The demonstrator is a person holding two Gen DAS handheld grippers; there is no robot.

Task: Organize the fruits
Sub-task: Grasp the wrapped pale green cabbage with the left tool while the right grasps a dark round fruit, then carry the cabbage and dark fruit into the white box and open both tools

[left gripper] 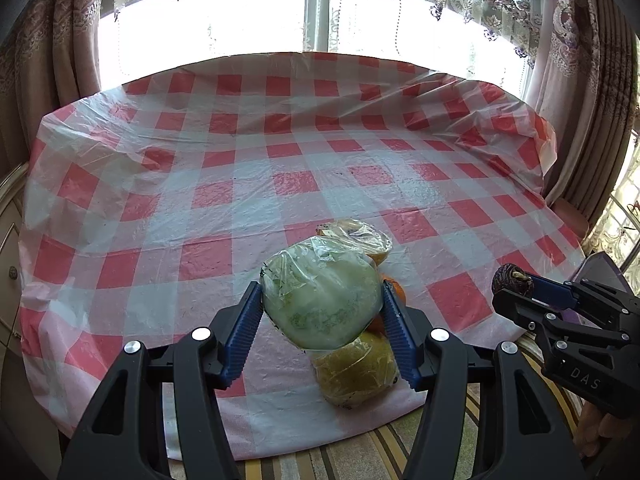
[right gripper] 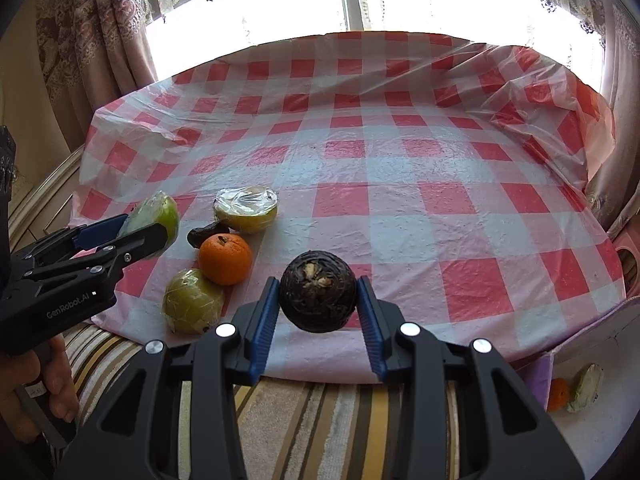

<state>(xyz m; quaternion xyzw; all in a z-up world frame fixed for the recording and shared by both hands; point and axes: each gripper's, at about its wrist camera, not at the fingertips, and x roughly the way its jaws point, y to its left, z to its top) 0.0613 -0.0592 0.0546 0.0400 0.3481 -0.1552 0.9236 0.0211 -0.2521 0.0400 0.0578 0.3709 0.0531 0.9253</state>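
Observation:
My left gripper [left gripper: 322, 306] is shut on a pale green fruit wrapped in plastic film [left gripper: 322, 300], held above the table's near edge; the same wrapped fruit [right gripper: 154, 216] shows in the right wrist view at the left. My right gripper [right gripper: 318, 300] is shut on a dark brown round fruit [right gripper: 317, 291], also seen as the dark fruit [left gripper: 512, 280] at the right of the left wrist view. On the red-and-white checked cloth [right gripper: 400, 208] lie an orange [right gripper: 225, 258], a wrapped yellow-green fruit [right gripper: 193, 301], a wrapped half fruit [right gripper: 246, 208] and a small dark fruit [right gripper: 204, 234].
The table runs back to a bright window with patterned curtains [right gripper: 88, 40]. A striped rug [right gripper: 312, 428] lies under the near edge. At lower right, an orange [right gripper: 558, 394] and a wrapped fruit [right gripper: 586, 386] sit on a white surface. A hand [right gripper: 44, 384] grips the left tool.

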